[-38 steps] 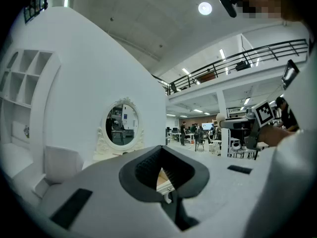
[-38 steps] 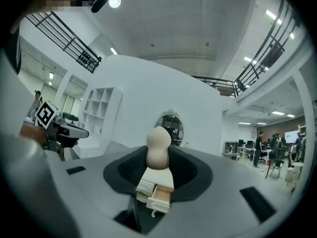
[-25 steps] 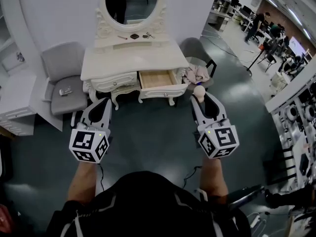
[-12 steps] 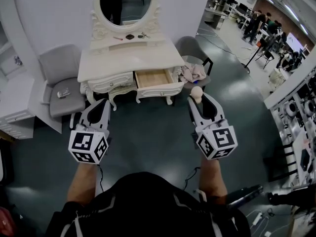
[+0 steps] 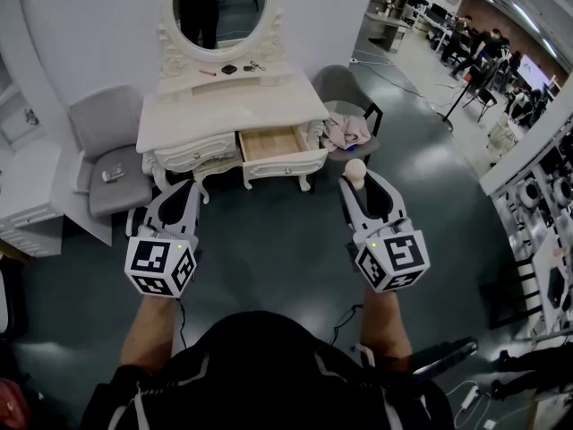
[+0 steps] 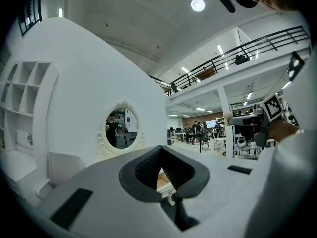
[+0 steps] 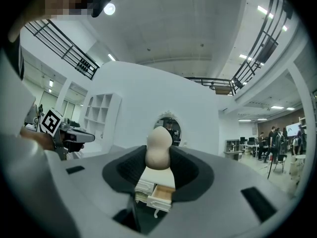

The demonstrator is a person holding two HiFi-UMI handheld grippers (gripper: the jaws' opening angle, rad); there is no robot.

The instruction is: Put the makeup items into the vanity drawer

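Observation:
A white vanity table (image 5: 224, 110) stands ahead across the floor, its right drawer (image 5: 273, 143) pulled open and showing a bare wooden bottom. My right gripper (image 5: 358, 179) is shut on a beige egg-shaped makeup sponge (image 5: 355, 170), which stands upright between the pads (image 7: 158, 150). It is held well short of the drawer. My left gripper (image 5: 183, 188) is level with it on the left, jaws together and holding nothing (image 6: 161, 170). A dark compact (image 5: 229, 68) and two other small items (image 5: 254, 65) lie on the vanity's raised shelf under the oval mirror (image 5: 218, 7).
A grey chair (image 5: 106, 155) stands left of the vanity with a small object on its seat. A second chair (image 5: 345, 124) on the right has cloth draped over it. White cabinets (image 5: 27, 200) line the left edge. Desks and people (image 5: 474, 43) fill the far right.
The vanity has drifted left and slightly up in the head view. Both grippers keep their places, and the sponge stays in the right one.

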